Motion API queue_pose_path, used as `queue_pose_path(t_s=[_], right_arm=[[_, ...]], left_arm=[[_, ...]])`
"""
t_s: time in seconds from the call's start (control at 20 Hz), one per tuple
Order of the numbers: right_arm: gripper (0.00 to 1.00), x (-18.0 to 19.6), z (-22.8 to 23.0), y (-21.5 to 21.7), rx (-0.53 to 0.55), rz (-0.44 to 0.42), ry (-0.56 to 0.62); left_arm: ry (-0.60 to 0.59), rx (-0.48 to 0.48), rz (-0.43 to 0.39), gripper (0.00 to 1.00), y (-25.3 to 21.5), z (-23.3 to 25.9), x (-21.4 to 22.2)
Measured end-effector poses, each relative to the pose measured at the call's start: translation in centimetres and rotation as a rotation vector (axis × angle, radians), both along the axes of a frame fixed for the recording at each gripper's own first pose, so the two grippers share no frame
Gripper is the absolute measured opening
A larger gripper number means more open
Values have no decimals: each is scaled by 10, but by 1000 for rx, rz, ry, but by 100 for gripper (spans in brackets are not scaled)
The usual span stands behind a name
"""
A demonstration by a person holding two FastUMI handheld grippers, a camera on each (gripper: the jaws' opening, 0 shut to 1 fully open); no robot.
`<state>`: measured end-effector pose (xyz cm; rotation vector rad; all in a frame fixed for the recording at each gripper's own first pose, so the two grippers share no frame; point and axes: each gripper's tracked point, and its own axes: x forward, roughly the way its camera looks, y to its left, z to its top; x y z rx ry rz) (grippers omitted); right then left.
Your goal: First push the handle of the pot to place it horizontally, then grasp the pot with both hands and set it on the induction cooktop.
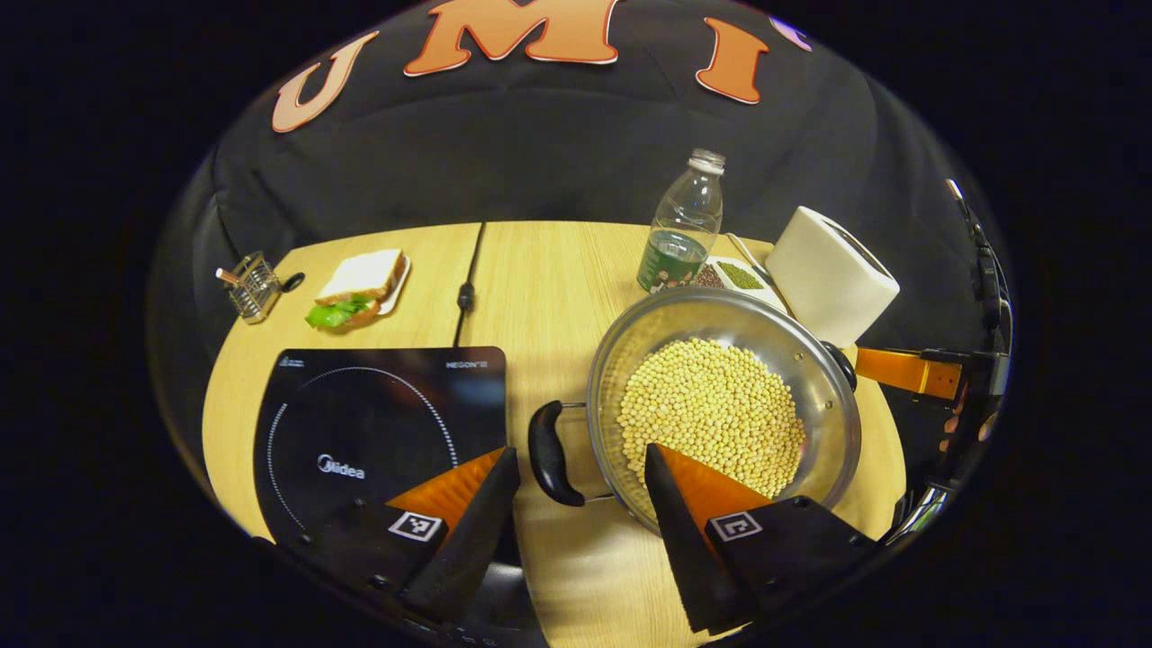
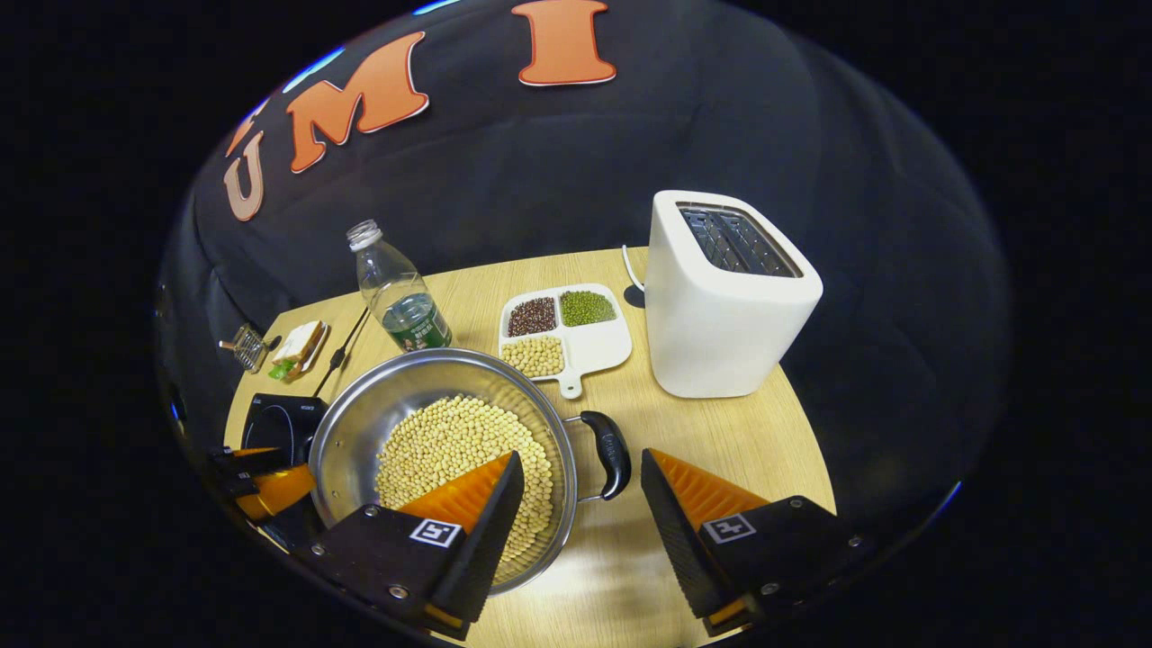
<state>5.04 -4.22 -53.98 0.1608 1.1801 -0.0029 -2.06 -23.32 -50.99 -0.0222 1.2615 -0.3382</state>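
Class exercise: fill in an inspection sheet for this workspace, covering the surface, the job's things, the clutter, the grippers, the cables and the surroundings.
Surface: wooden table, with a seam down its middle.
Job's things: steel pot of pale beans, black side handles facing each gripper; induction cooktop beside it, bare.
Clutter: plastic bottle, white toaster, divided dish of beans, sandwich on a plate, small wire rack.
Grippers: left gripper open, straddling one handle; right gripper open, straddling the other.
Cables: dark cord along the seam; white cord behind the toaster.
Surroundings: black cloth wall.
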Motion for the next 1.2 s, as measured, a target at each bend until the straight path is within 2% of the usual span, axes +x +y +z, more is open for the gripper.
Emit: queue_pose_path(t_s=[0.15,0.35,0.4,0.5,0.6,0.65,0.7,0.75,0.8,0.85,1.0,1.05,1.1,1.2], right_arm=[[82,2,-12,-4,-40,15,3],[83,-3,-29,-16,-106,29,38],[83,-4,-33,-19,-118,32,50],[83,-4,-41,-20,-128,32,60],[83,-6,-43,-18,-126,32,64],[79,-5,-44,-14,-111,38,59],[82,-5,-45,-19,-134,42,56],[82,-6,-48,-20,-157,53,58],[81,-7,-53,-22,-173,66,65],[81,-11,-55,-24,-188,78,77],[80,-12,-59,-25,-234,121,71],[80,-12,-62,-26,-249,130,67],[80,-11,-66,-26,-264,140,65],[80,-8,-65,-26,-286,147,49]], left_arm=[[-19,29,-6,93,-1,-7,5],[-52,-19,10,92,-10,-18,18],[-29,-36,20,94,-14,-27,16],[22,-41,45,89,-20,-44,7],[8,-43,56,94,-26,-49,10],[5,-54,49,91,-29,-51,9],[-2,-55,51,88,-32,-52,11],[-17,-47,52,90,-35,-56,16],[-37,-40,52,86,-36,-58,22],[-54,-18,41,88,-35,-61,26],[-107,22,9,77,-37,-69,36],[-130,36,3,80,-37,-70,40],[-141,47,3,77,-37,-74,42],[-149,52,17,78,-38,-77,42]])
